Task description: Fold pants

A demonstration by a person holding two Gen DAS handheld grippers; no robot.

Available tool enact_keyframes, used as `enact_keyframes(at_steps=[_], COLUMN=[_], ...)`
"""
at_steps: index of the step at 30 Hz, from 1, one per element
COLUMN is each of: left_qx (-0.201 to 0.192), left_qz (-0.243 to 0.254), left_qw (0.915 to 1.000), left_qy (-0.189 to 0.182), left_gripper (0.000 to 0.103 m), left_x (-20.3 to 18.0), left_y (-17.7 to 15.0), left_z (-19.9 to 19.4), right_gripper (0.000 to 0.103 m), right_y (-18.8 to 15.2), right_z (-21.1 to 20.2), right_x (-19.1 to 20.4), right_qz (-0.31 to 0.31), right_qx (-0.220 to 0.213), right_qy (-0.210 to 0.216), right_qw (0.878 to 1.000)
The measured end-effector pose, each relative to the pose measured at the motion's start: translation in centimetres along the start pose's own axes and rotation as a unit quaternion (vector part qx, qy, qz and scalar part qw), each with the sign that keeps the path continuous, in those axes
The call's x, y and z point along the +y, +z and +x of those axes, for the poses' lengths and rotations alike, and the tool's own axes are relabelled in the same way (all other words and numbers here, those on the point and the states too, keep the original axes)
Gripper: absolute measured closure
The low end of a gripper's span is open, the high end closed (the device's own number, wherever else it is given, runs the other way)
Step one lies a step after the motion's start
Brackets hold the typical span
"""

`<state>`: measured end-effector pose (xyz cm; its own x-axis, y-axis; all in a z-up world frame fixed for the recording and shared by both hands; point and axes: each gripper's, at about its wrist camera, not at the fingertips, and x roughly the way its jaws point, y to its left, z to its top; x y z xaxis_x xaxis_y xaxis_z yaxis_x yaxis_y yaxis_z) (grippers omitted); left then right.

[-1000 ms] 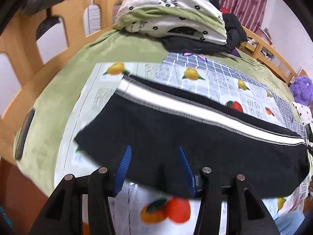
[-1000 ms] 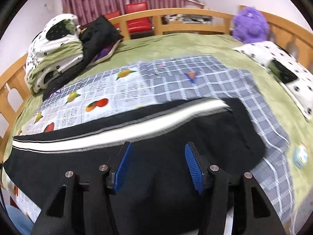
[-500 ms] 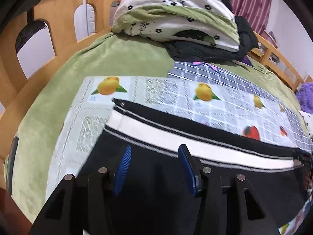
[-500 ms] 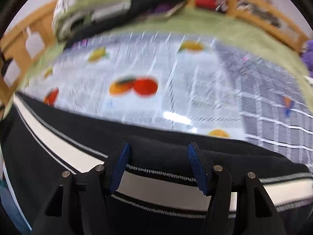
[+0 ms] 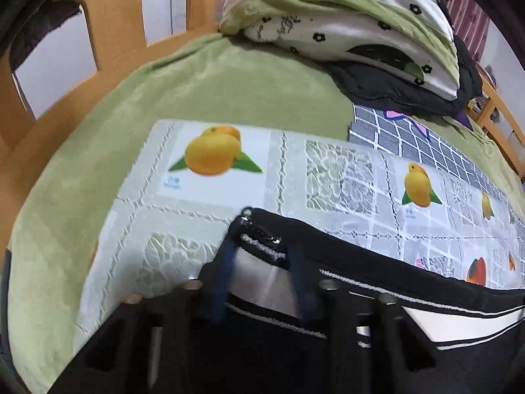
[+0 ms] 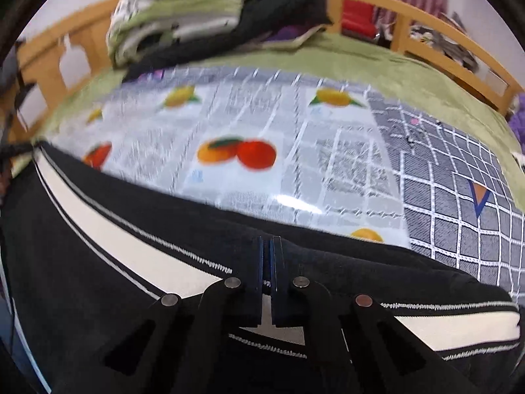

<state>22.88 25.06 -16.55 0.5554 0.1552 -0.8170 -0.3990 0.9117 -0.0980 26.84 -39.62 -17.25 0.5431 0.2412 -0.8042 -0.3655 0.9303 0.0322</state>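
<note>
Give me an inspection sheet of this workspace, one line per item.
Surface: fruit-print plastic sheet over grey checked cloth on a green bedspread.
Job's things: black pants with white side stripe, laid flat.
Clutter: folded floral quilt, black jacket.
Grippers: left hand-held gripper open at the pants' end; right hand-held gripper shut on the pants' edge.
Cables: nothing seen.
Surroundings: wooden bed rail, red chair.

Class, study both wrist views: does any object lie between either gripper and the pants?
Nothing visible does. The right gripper is shut on the pants at their far edge. The left gripper, open and blurred, straddles the pants' corner.
</note>
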Motion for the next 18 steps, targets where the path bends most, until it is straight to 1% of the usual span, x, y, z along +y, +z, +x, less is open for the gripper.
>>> enact_keyframes(at_steps=[1,3,5,6,7,9,10,11,12,13,14,15,16,17,18], left_qx=[-0.01,-0.042,-0.061,-0.056,-0.042,-0.023,-0.023,-0.024,-0.024,-0.02,-0.01,-0.005,-0.005,-0.006,-0.007], left_qz=[0.003,-0.003,0.0,-0.004,-0.006,-0.011,-0.013,-0.008,-0.001,0.007,0.015,0.02,0.023,0.026,0.029], left_qw=[0.9999,0.9989,0.9979,0.9983,0.999,0.9996,0.9997,0.9997,0.9996,0.9994,0.9989,0.9983,0.9982,0.9984,0.9987], left_qy=[-0.01,-0.019,-0.02,-0.018,-0.013,-0.008,-0.002,0.006,0.017,0.028,0.044,0.055,0.055,0.05,0.041], left_gripper=[0.08,0.08,0.08,0.08,0.08,0.079,0.077,0.073,0.071,0.063,0.052,0.05,0.049,0.049,0.048], left_x=[0.0,0.3,0.4,0.5,0.5,0.6,0.6,0.4,0.1,-0.2,-0.5,-0.6,-0.7,-0.7,-0.7], left_y=[0.0,-0.1,-0.1,-0.1,-0.2,-0.2,-0.4,-0.4,-0.4,-0.4,-0.4,-0.5,-0.7,-0.9,-1.2], left_z=[-0.5,-2.0,-2.7,-2.1,-1.2,0.4,0.8,0.7,0.6,0.3,0.2,-0.1,-0.5,-0.8,-1.3], right_gripper=[0.1,0.1,0.1,0.1,0.1,0.1,0.1,0.1,0.101,0.098,0.096,0.088,0.073,0.063,0.045], right_y=[0.1,0.8,1.4,1.7,1.8,1.7,1.4,1.2,1.1,1.2,1.3,1.4,1.3,1.1,0.8], right_z=[-0.2,-0.6,-0.9,-0.6,0.1,2.3,3.4,4.1,4.4,4.3,3.9,3.4,2.6,1.4,0.4], right_x=[0.0,0.2,0.0,-0.1,-0.2,-0.4,-0.5,-0.5,-0.6,-0.8,-1.0,-1.2,-1.4,-1.8,-2.3], right_qz=[0.003,0.009,0.02,0.022,0.026,0.03,0.031,0.039,0.049,0.06,0.07,0.072,0.067,0.057,0.05], right_qx=[-0.007,-0.024,-0.044,-0.044,-0.038,-0.01,0.002,0.004,0.002,0.003,0.006,0.009,0.009,-0.001,-0.01], right_qy=[0.0,-0.002,0.003,0.002,0.002,-0.004,-0.007,-0.01,-0.01,-0.01,-0.002,0.003,0.005,-0.002,-0.011], right_qw=[1.0,1.0,0.999,0.999,0.999,0.999,0.999,0.999,0.999,0.998,0.998,0.997,0.998,0.998,0.999])
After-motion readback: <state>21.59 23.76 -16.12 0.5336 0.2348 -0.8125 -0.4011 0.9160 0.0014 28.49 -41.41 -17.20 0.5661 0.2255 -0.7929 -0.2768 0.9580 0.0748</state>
